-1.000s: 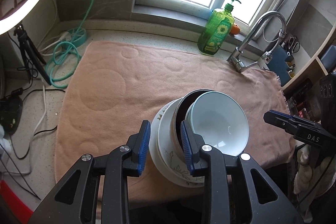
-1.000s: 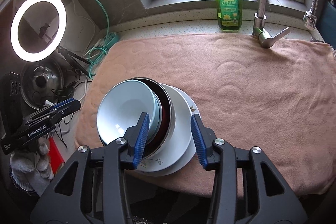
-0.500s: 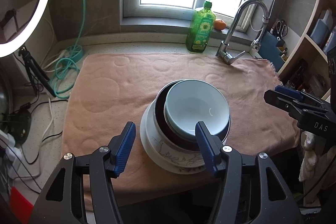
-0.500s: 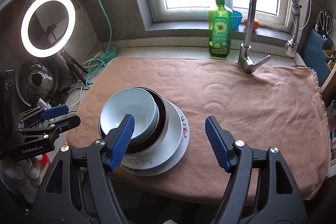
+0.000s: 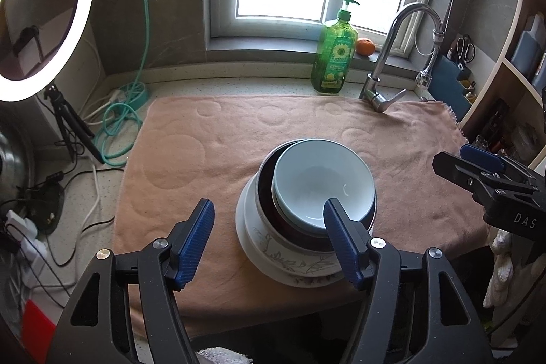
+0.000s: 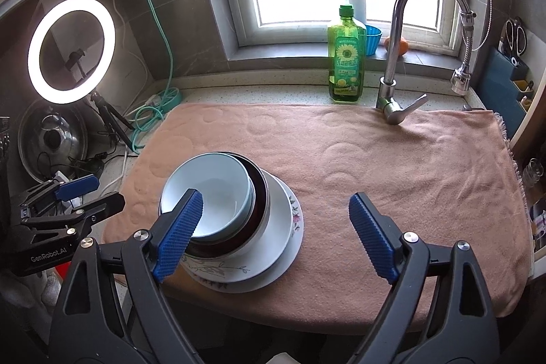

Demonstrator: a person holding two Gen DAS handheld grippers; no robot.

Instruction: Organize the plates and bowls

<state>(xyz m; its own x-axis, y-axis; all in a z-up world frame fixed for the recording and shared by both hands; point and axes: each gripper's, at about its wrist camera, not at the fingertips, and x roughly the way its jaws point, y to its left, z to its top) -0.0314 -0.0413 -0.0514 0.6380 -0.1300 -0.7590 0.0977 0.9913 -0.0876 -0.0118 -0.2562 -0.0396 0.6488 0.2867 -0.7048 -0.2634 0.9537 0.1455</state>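
- Left wrist view: left gripper spread wide, blue pads holding nothing.
- Right blue pad seen in front of the near rim of the pale blue bowl; cannot tell if touching.
- Pale blue bowl nested in a dark bowl, both stacked on white plates with a leaf pattern.
- Stack on the pink towel, mostly between the pads, more toward the right one.
- Right gripper seen at the right edge, beside the stack and apart from it.
- Green soap bottle and tap at the back by the window.
- Right wrist view: right gripper spread wide too, gripping nothing.
- Left blue pad in front of the near rim of the pale blue bowl; right pad over bare pink towel.
- Stack of dark bowl and white plates toward the left pad, near the front edge of the towel.
- Left gripper at the far left, apart from the stack, blue pads apart and holding nothing.
- Ring light glowing at the left.
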